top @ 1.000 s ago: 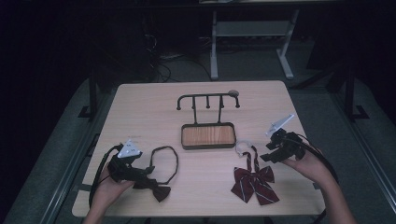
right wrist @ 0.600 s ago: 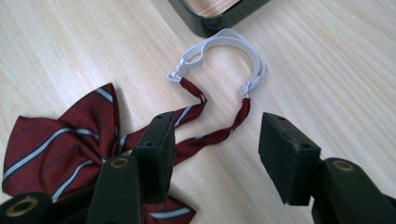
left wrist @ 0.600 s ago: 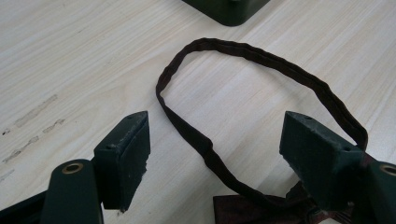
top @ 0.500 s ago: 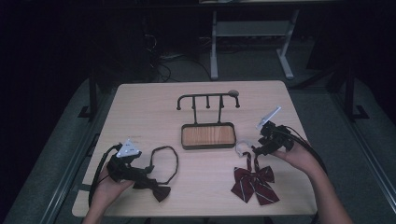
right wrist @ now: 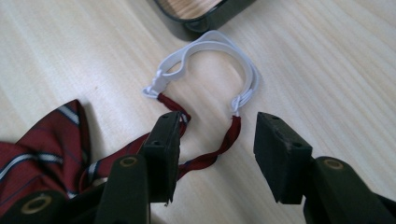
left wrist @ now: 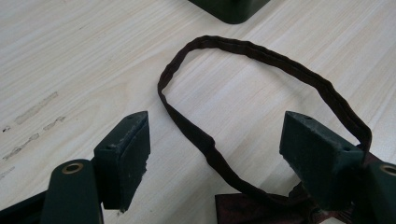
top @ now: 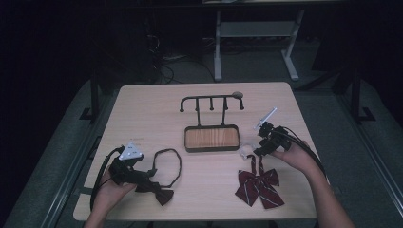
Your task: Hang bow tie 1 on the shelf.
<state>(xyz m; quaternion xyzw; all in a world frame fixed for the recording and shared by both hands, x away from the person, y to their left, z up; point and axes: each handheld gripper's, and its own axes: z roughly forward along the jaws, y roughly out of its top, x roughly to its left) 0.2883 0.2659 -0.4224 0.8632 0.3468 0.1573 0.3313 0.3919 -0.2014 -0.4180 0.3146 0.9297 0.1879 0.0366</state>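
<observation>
A dark bow tie [top: 161, 194] lies at the table's front left, its strap [left wrist: 261, 53] laid out in a loop. My left gripper [top: 142, 175] rests over it, open [left wrist: 215, 154], with the strap's near side between its jaws. A red striped bow tie [top: 259, 186] lies at the front right, with a white elastic loop [right wrist: 210, 46] at the end of its red cord [right wrist: 224, 142]. My right gripper [top: 260, 149] hovers low over that cord [right wrist: 217, 144]. Its jaws have just been closing, and the cord lies between them untouched.
A black hook rack on a wood-lined tray [top: 211, 138] stands mid-table, just beyond the white loop; its corner [right wrist: 205, 18] shows in the right gripper view. A small round knob [top: 237, 94] sits on the rack's right end. Bare tabletop lies behind the rack.
My right gripper has moved left and slightly down, from beside the red bow tie to over its cord near the white loop, and its jaws have narrowed. The left gripper has stayed put.
</observation>
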